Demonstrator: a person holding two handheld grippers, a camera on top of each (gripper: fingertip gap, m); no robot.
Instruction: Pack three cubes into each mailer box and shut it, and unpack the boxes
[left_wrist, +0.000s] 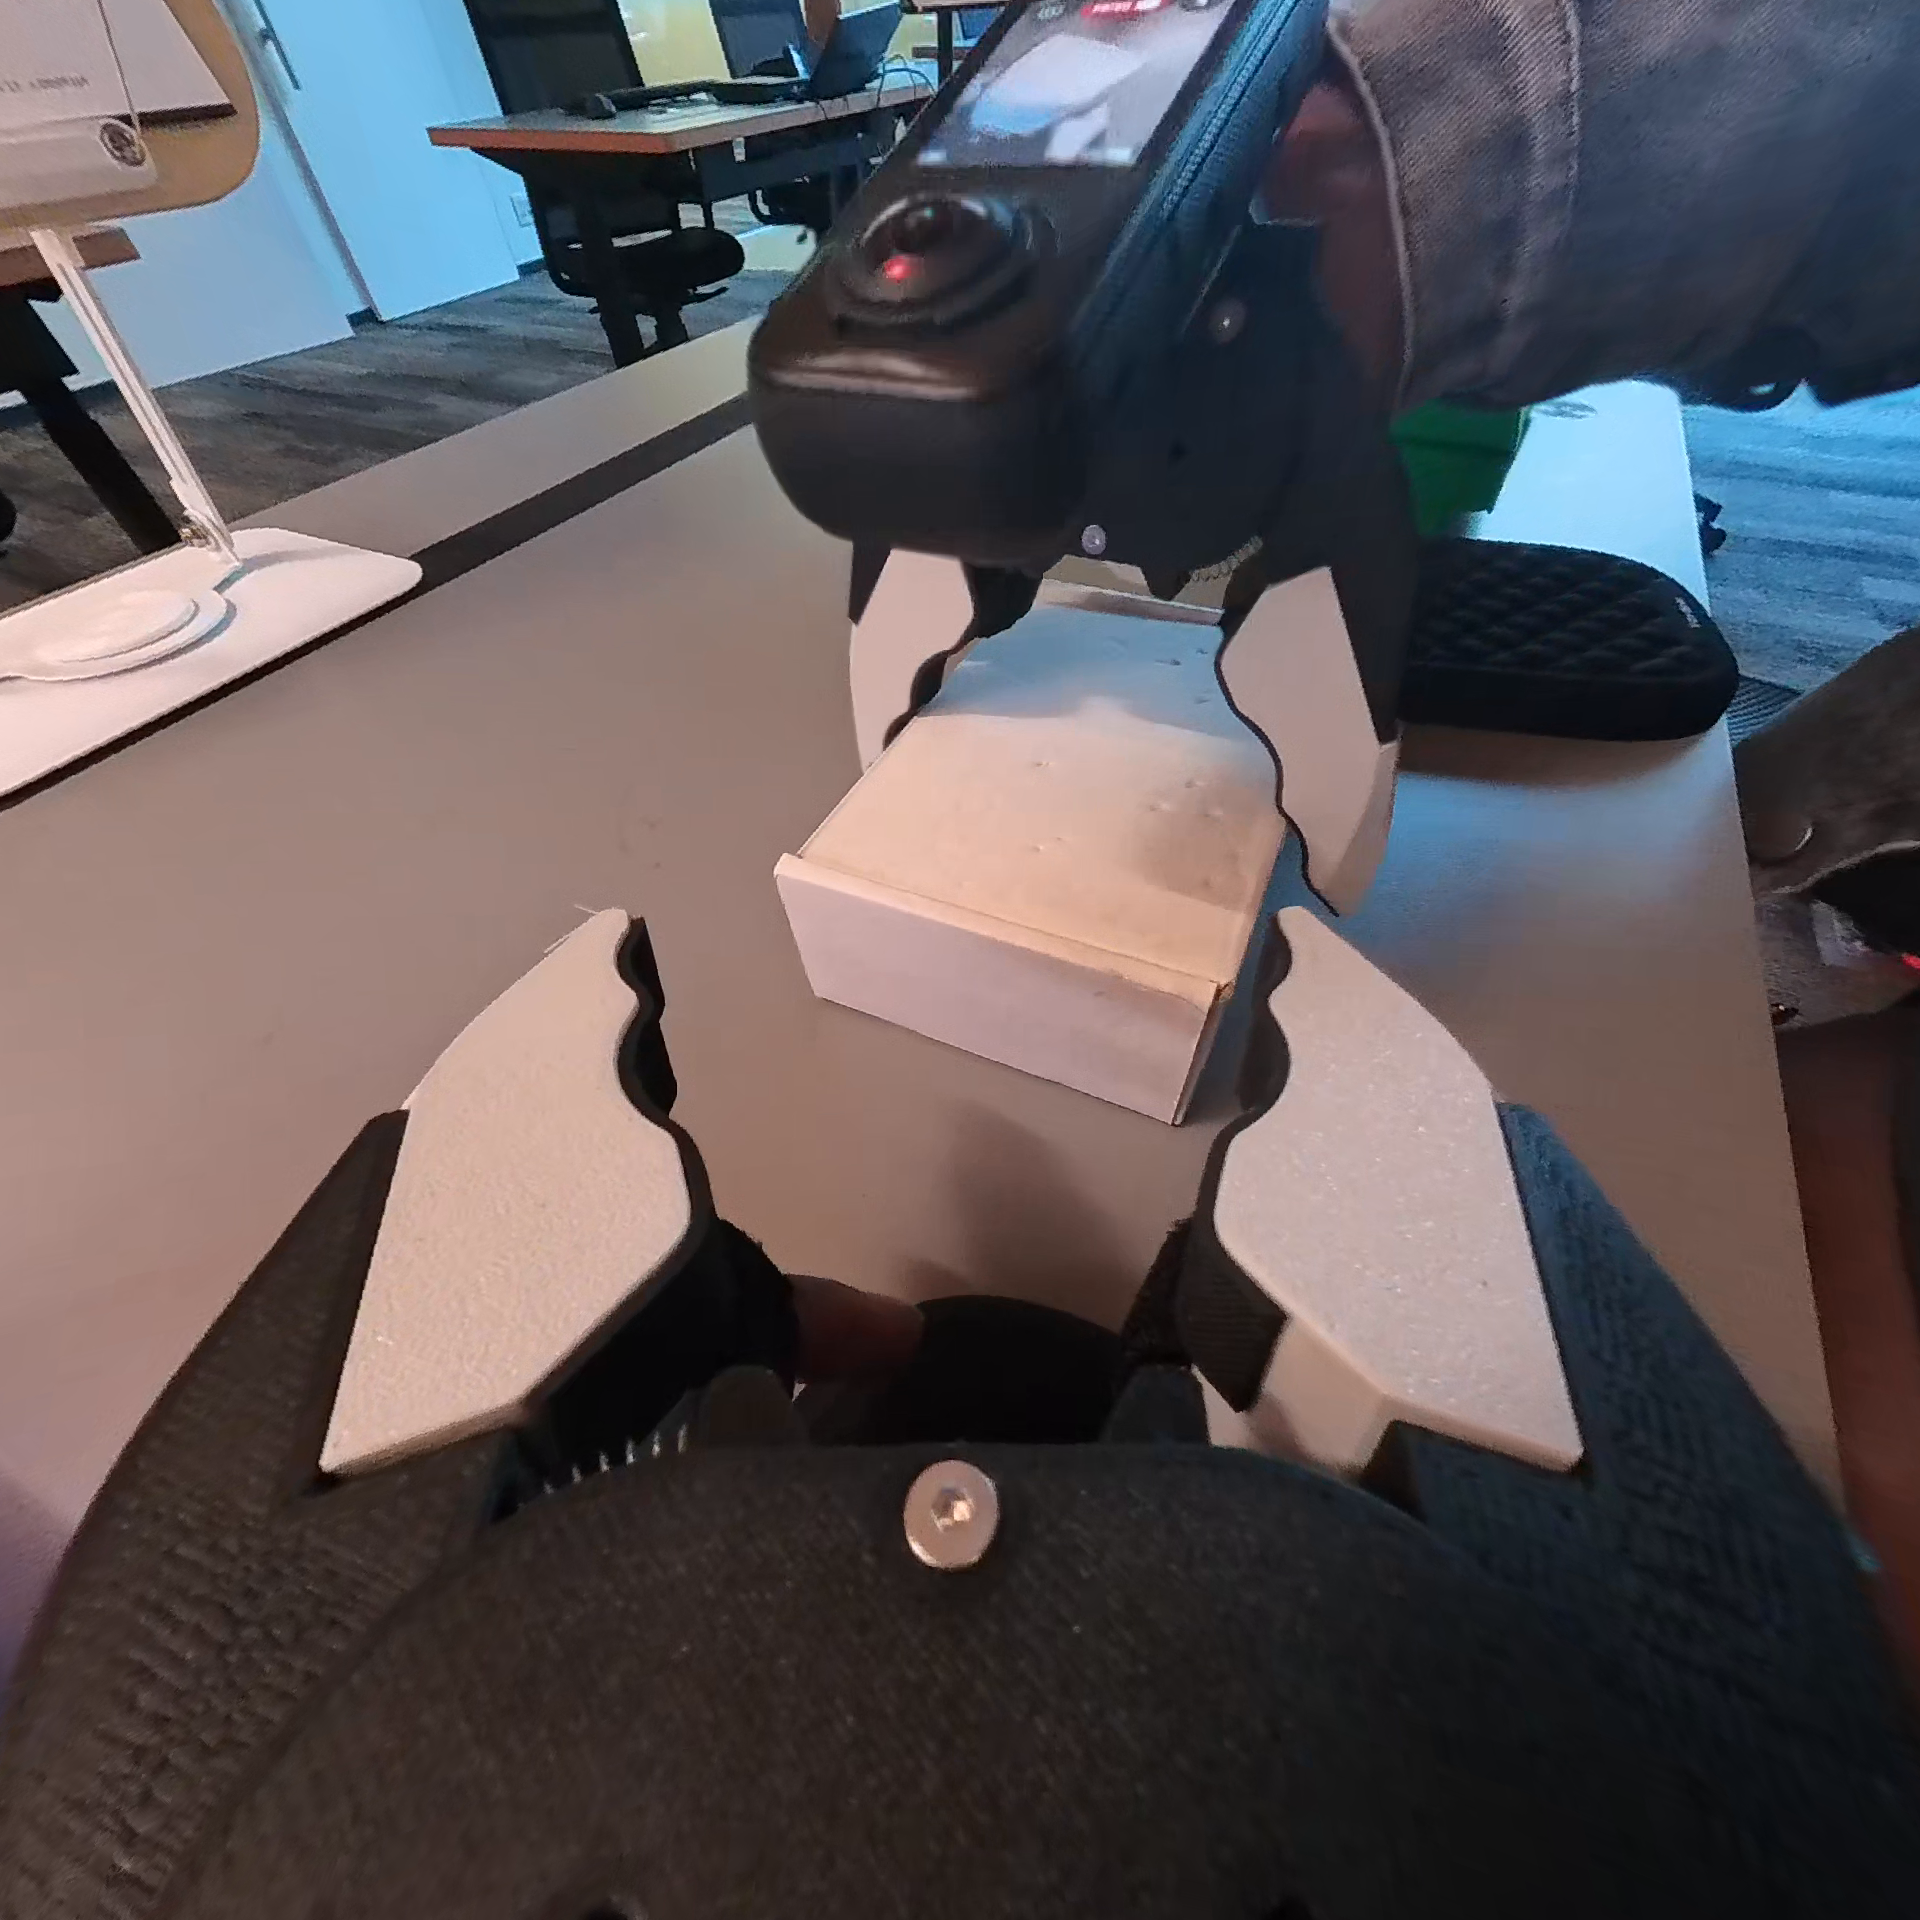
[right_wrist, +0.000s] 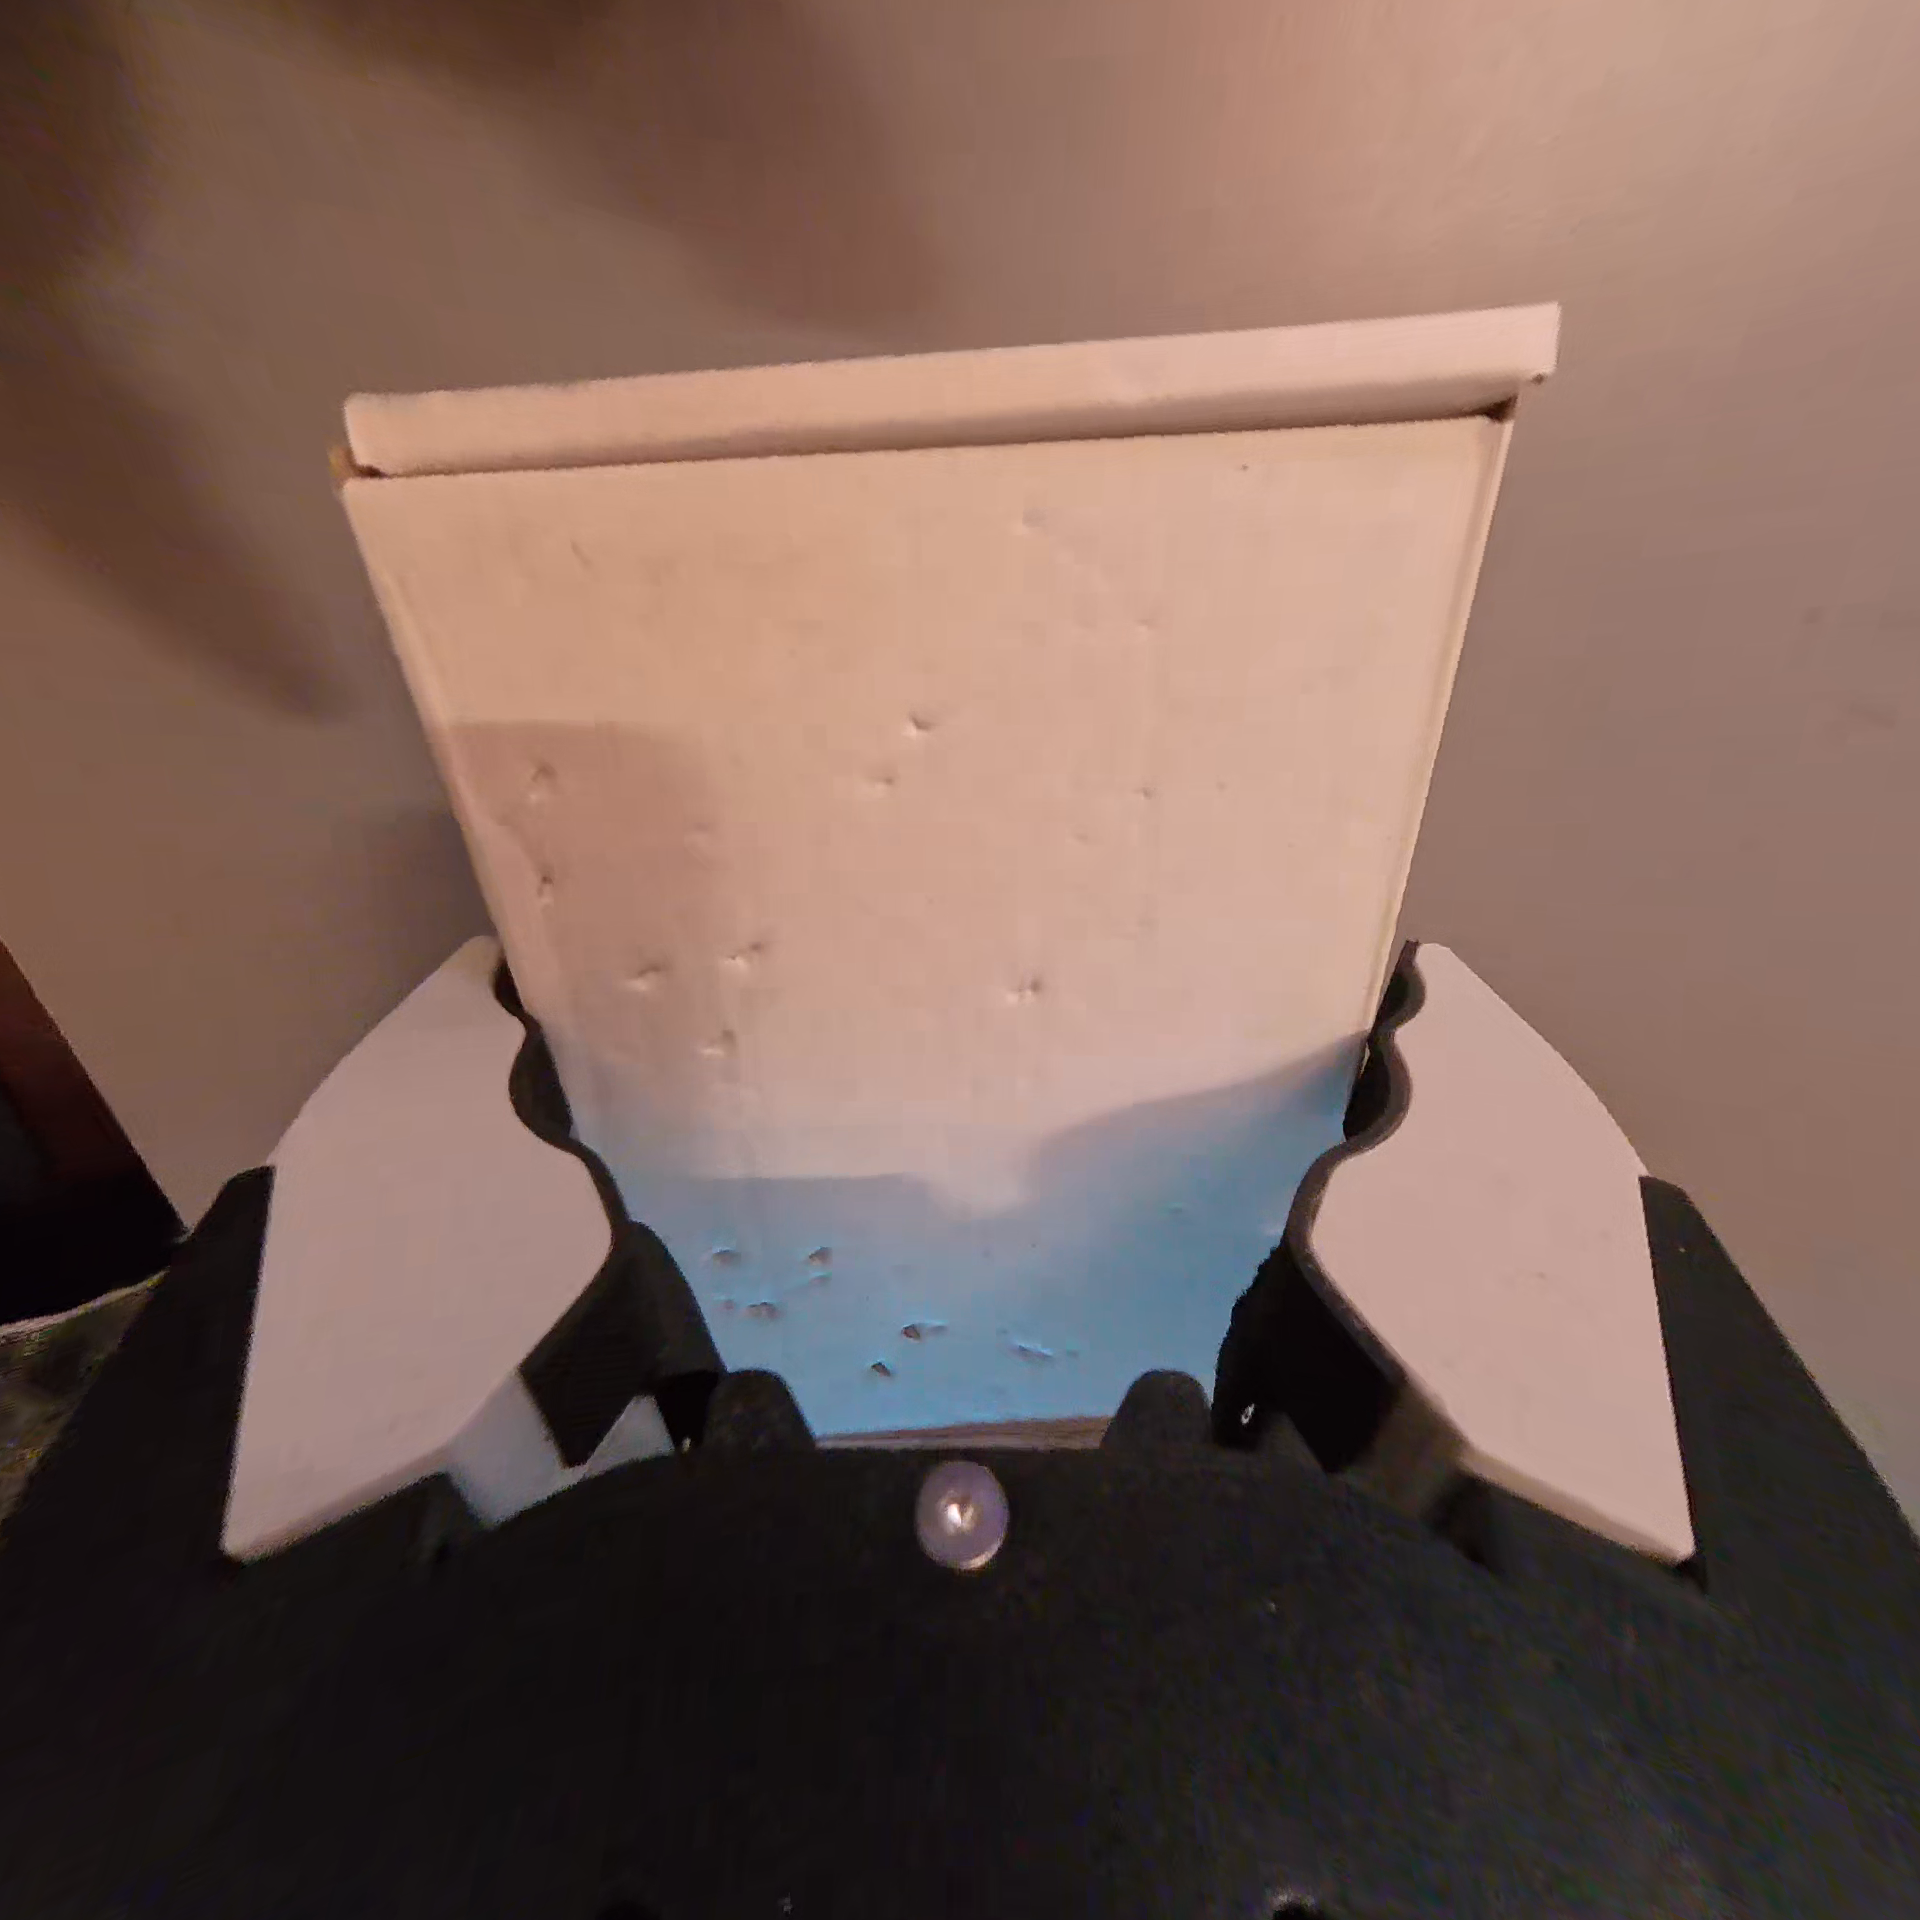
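Observation:
A closed white mailer box (left_wrist: 997, 1008) lies on the grey table (left_wrist: 416, 831); its dented lid fills the right wrist view (right_wrist: 914, 727). My right gripper (right_wrist: 951, 956) reaches down over the box's far end, and its pads touch both long sides. It also shows in the left wrist view (left_wrist: 1117, 810), held by a person's hand in a grey sleeve (left_wrist: 1610, 187). My left gripper (left_wrist: 956, 935) is open and empty just before the box's near end, with its right fingertip (left_wrist: 1309, 945) next to the near right corner. No cubes are in view.
A white stand with a flat base (left_wrist: 208, 592) sits at the left of the table. A black mesh pad (left_wrist: 1558, 655) and a green object (left_wrist: 1455, 457) lie behind the box. The table's right edge (left_wrist: 1756, 935) runs close to the box.

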